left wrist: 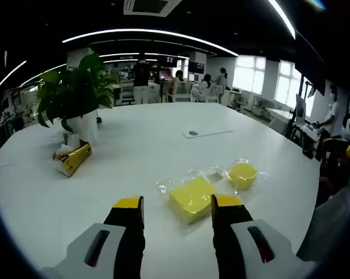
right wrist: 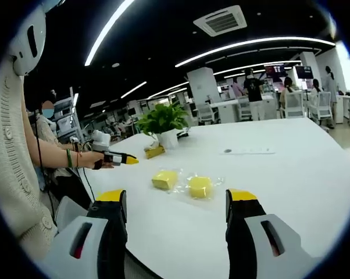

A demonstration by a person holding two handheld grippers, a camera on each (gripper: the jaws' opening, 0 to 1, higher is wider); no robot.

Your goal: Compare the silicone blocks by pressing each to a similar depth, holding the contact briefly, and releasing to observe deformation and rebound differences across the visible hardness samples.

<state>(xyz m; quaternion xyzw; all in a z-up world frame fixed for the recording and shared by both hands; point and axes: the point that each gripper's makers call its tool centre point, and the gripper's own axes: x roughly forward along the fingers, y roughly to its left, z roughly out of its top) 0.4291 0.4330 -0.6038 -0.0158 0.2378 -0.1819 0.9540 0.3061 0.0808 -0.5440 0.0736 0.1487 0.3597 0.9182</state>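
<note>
I take the square yellow silicone block as my landmark. It lies flat on the white table in a clear crinkled wrapper, right in front of my left tool and a little toward its right jaw, whose yellow tip overlaps the block's near corner in the left gripper view; I cannot tell if they touch. The left jaws stand apart with nothing between them. Just past the landmark and to its right sits the second sample, a rounder yellow block, also bagged. Both look soft, matte and slab-like. My right tool hangs further back, jaws wide apart and empty, so I judge the left the nearer one for pressing. Well beyond the landmark, to its left, stands a potted plant.
</note>
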